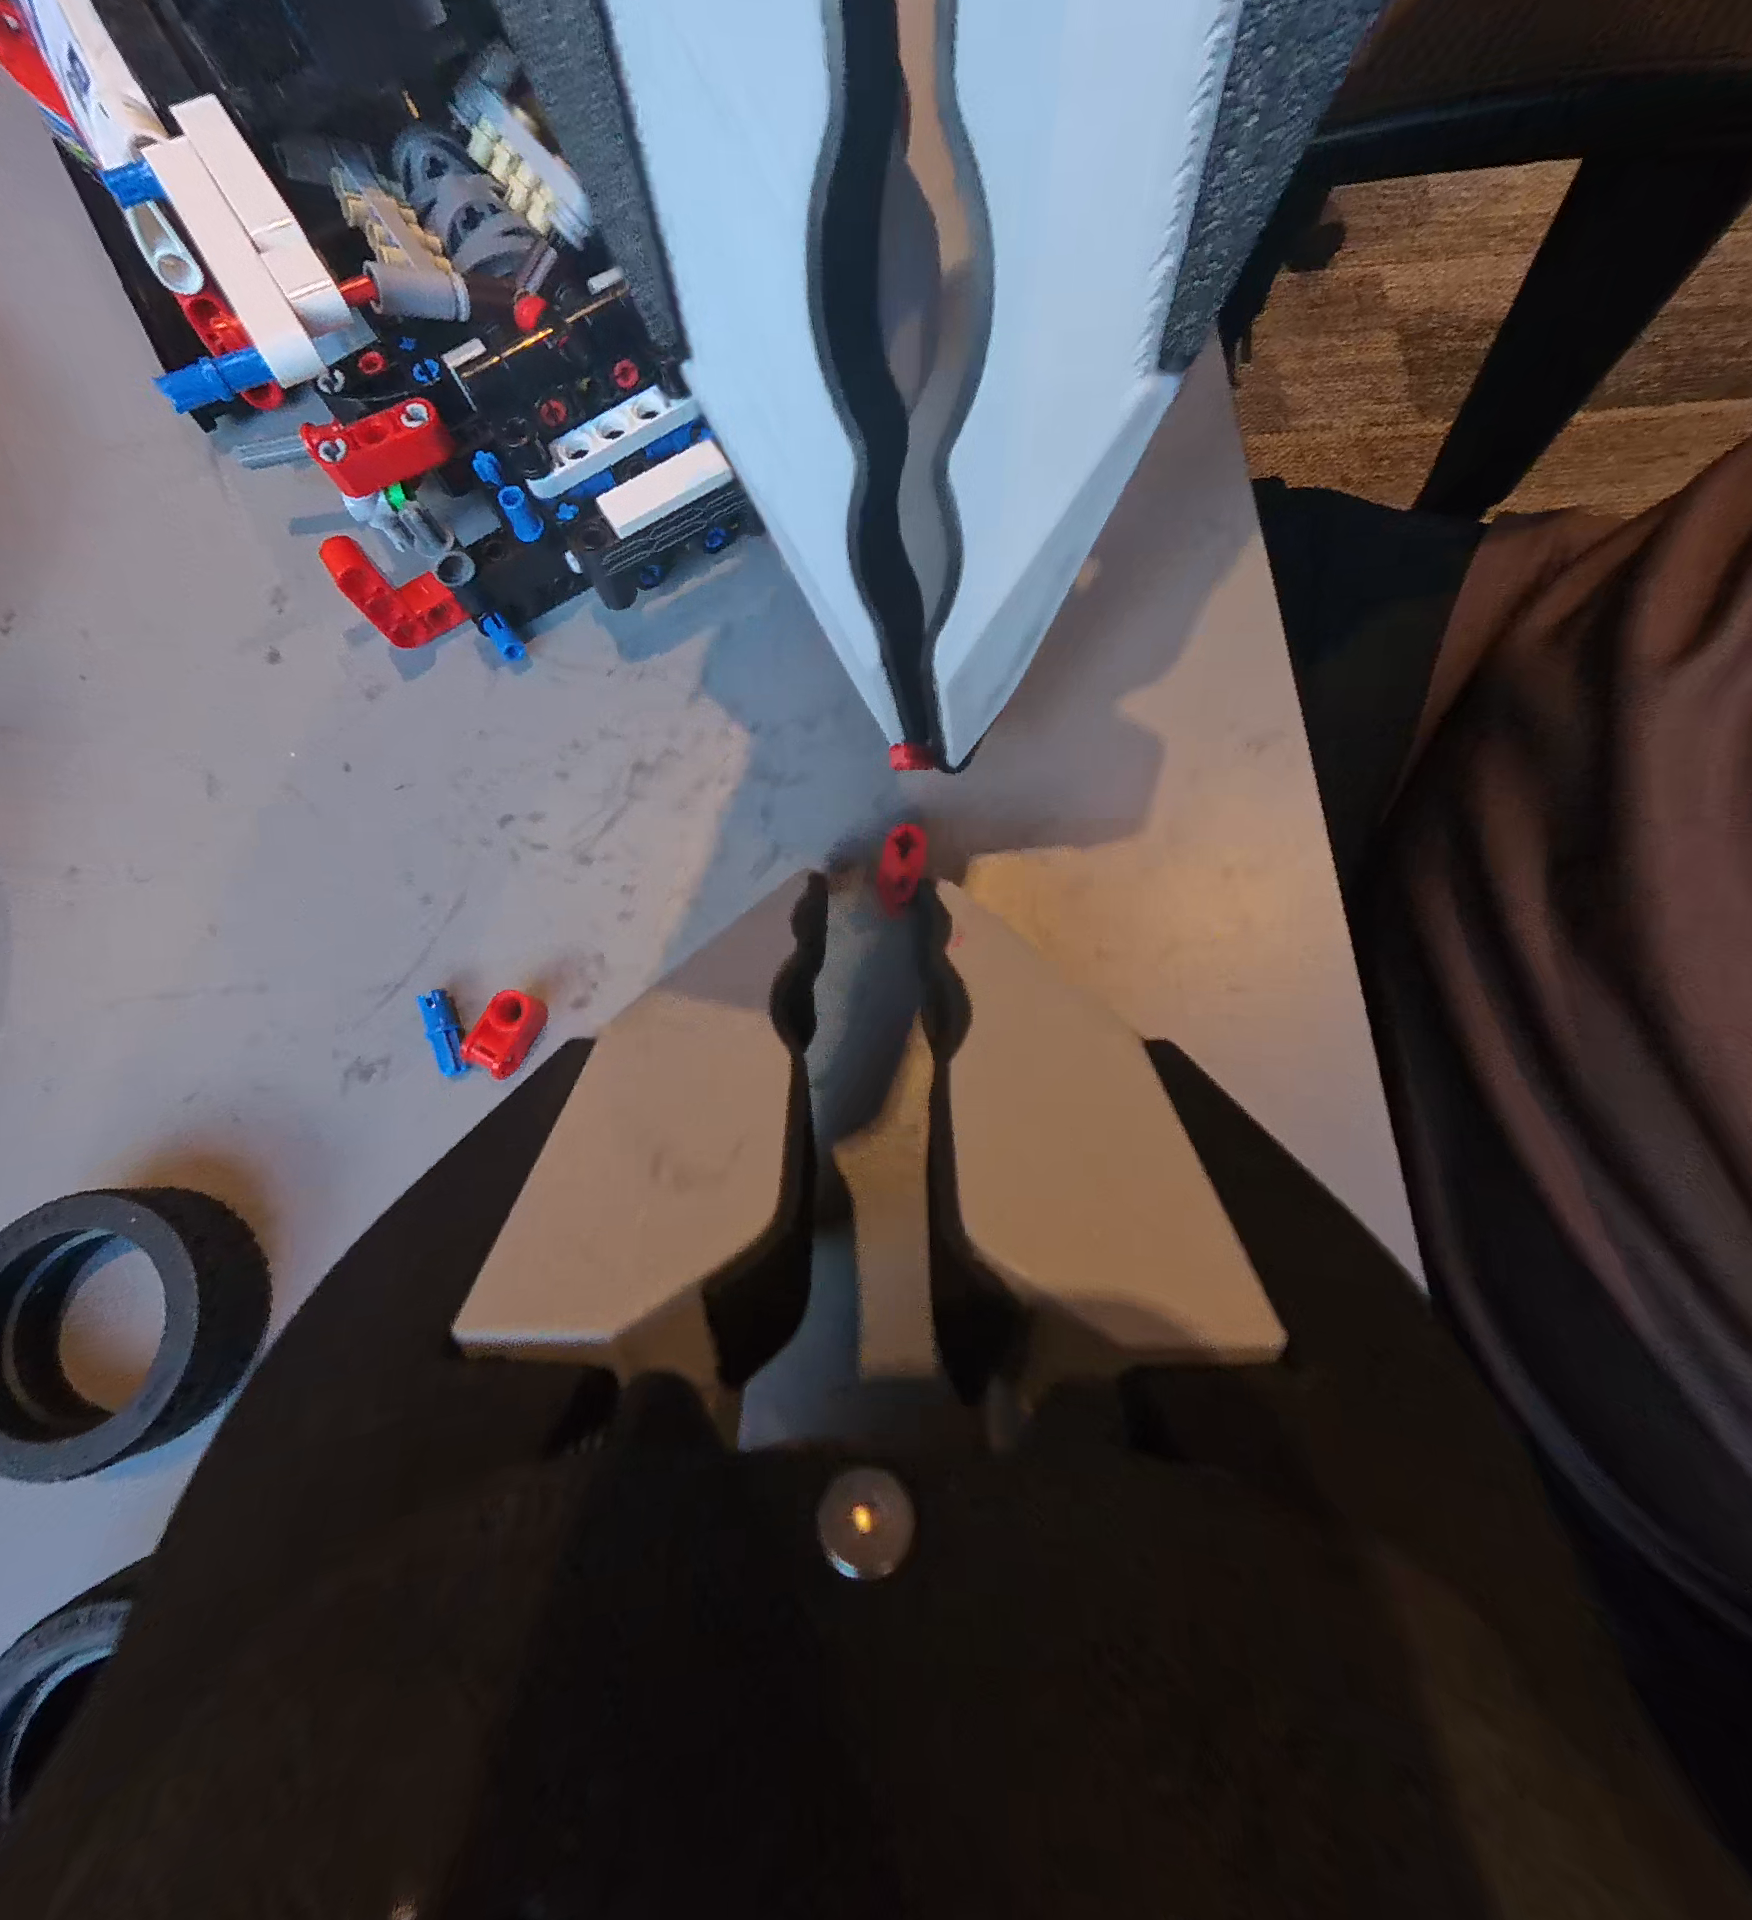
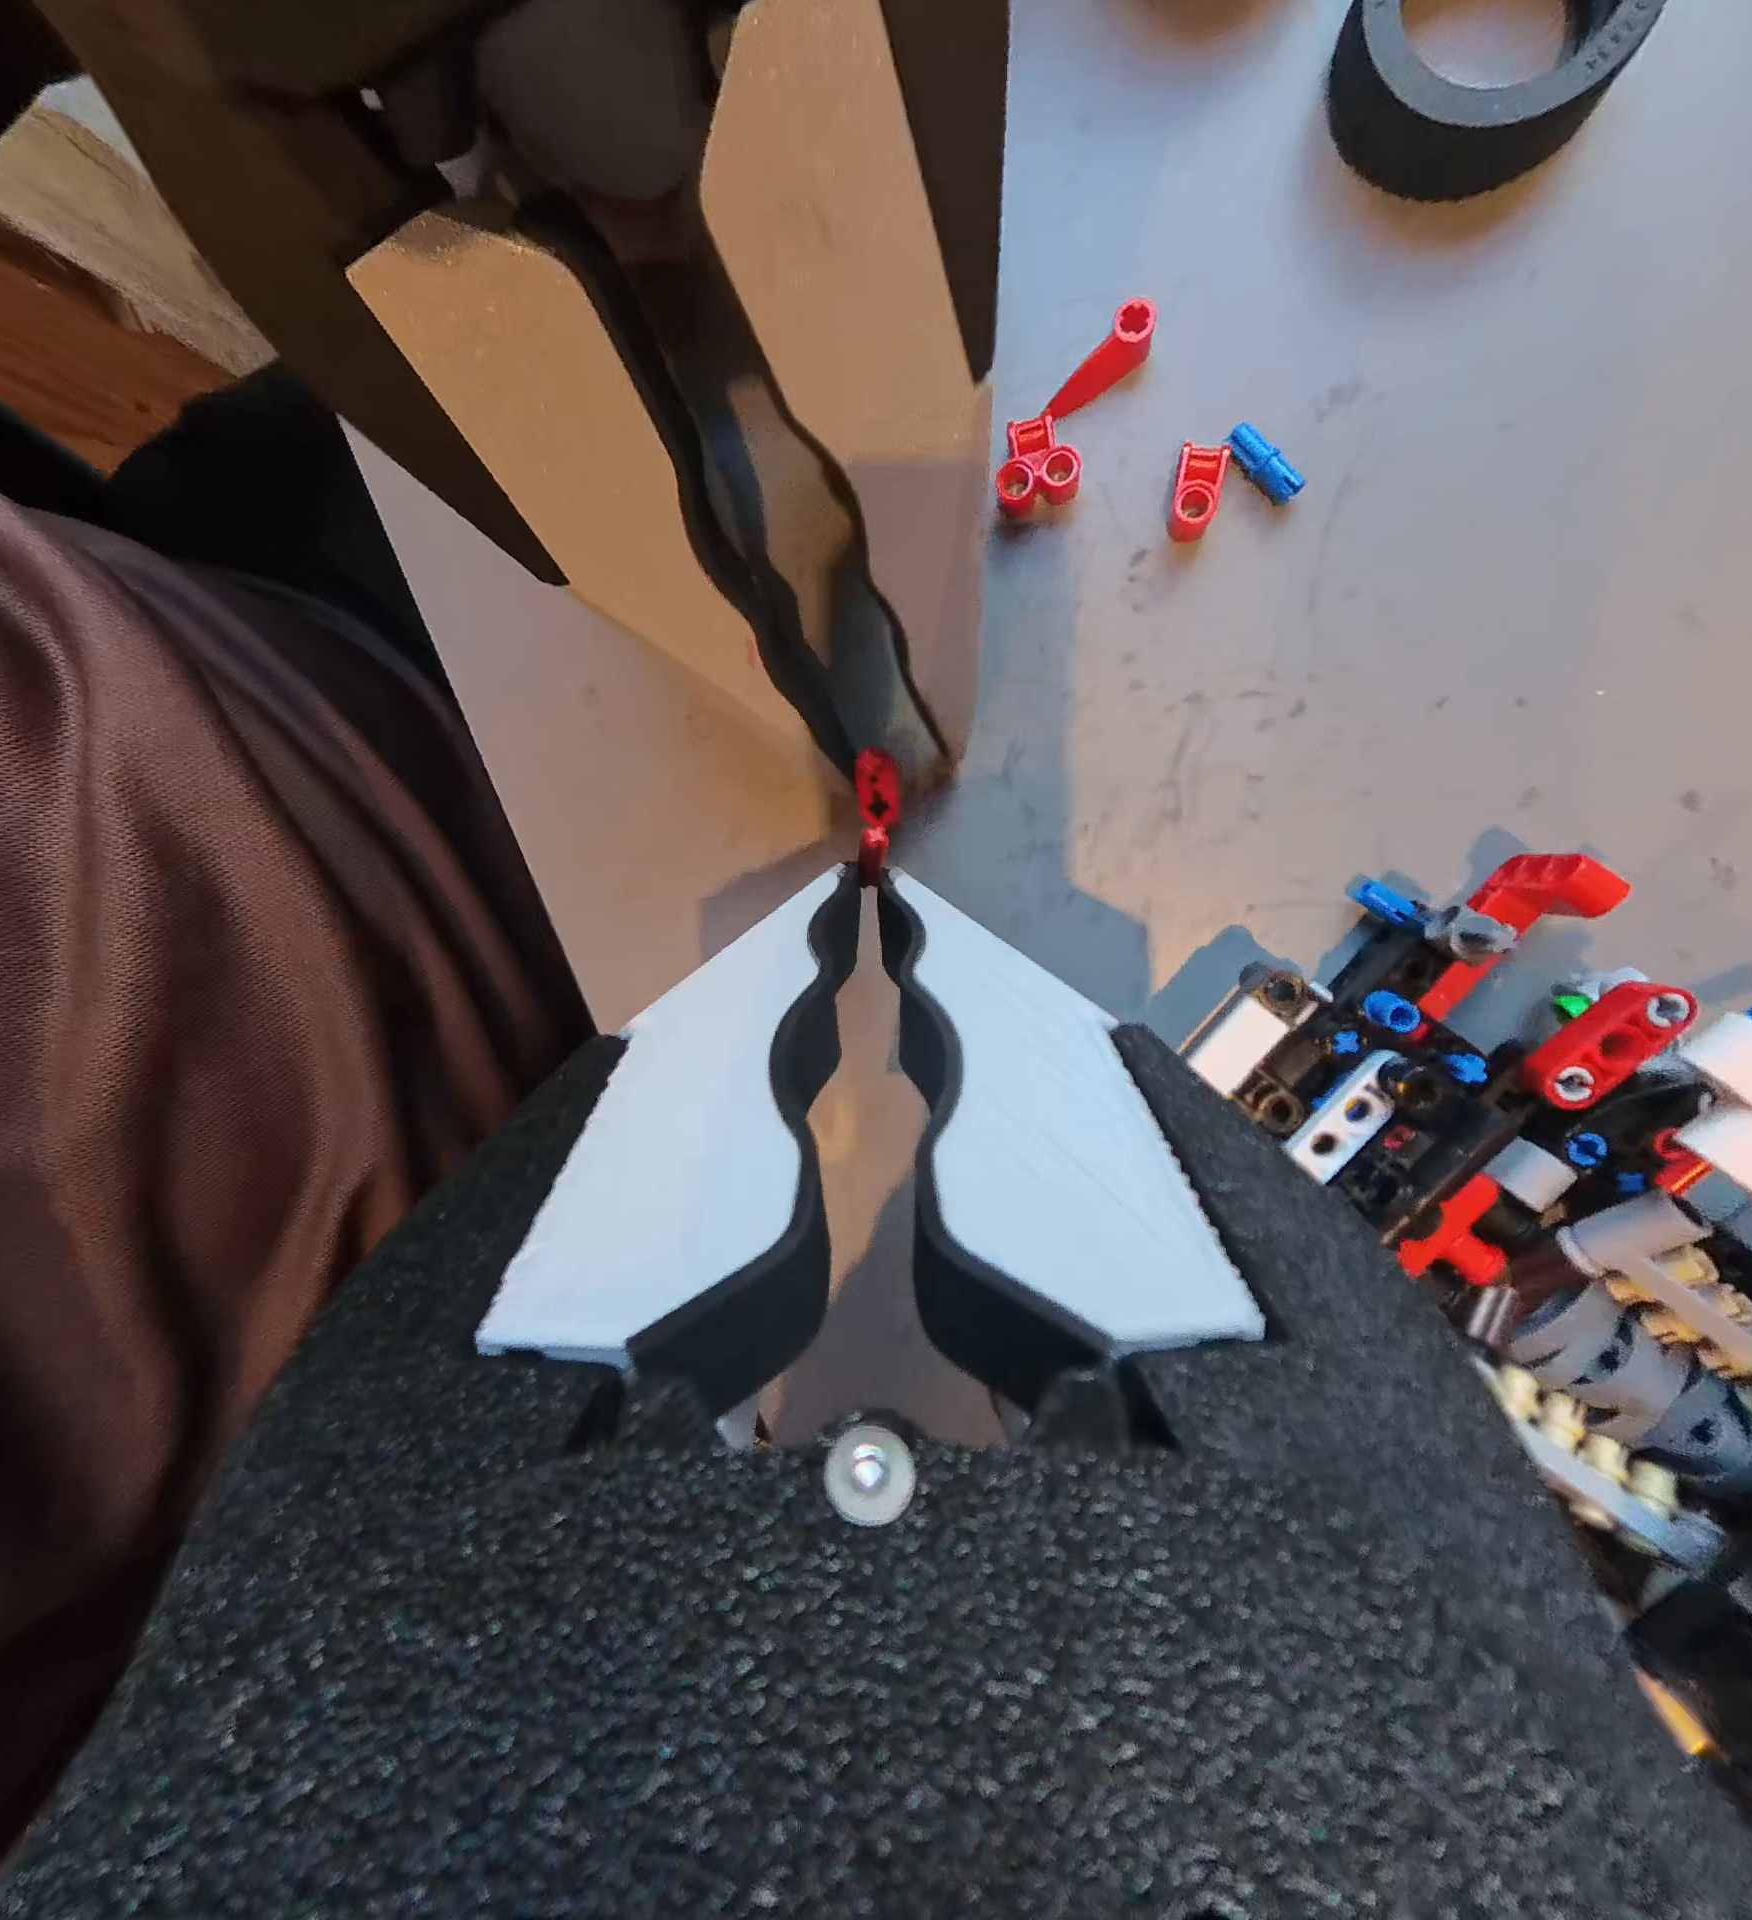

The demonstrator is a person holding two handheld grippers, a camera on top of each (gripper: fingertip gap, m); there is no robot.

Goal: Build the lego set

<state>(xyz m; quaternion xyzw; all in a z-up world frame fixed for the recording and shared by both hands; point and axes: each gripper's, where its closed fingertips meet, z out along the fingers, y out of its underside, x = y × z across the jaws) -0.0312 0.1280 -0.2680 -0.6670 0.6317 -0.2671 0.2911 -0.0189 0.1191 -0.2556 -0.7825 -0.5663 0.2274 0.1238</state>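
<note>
Grey table (image 1: 228, 831), black tyre (image 1: 72, 1340), half-built model (image 1: 498, 416) nearby

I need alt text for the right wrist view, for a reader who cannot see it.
The right gripper pinches a small red pin tip to tip against a red connector held by the left gripper above a grey table. A partly built Lego model lies at right; loose red and blue pieces and a black tyre lie beyond.

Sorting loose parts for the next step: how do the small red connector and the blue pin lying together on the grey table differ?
The small red connector is red, wider, with a round hole through it; the blue pin is blue, slimmer, a plain cylinder. The connector lies nearer the grippers. Both lie loose, side by side, unheld, on the grey table.
</note>
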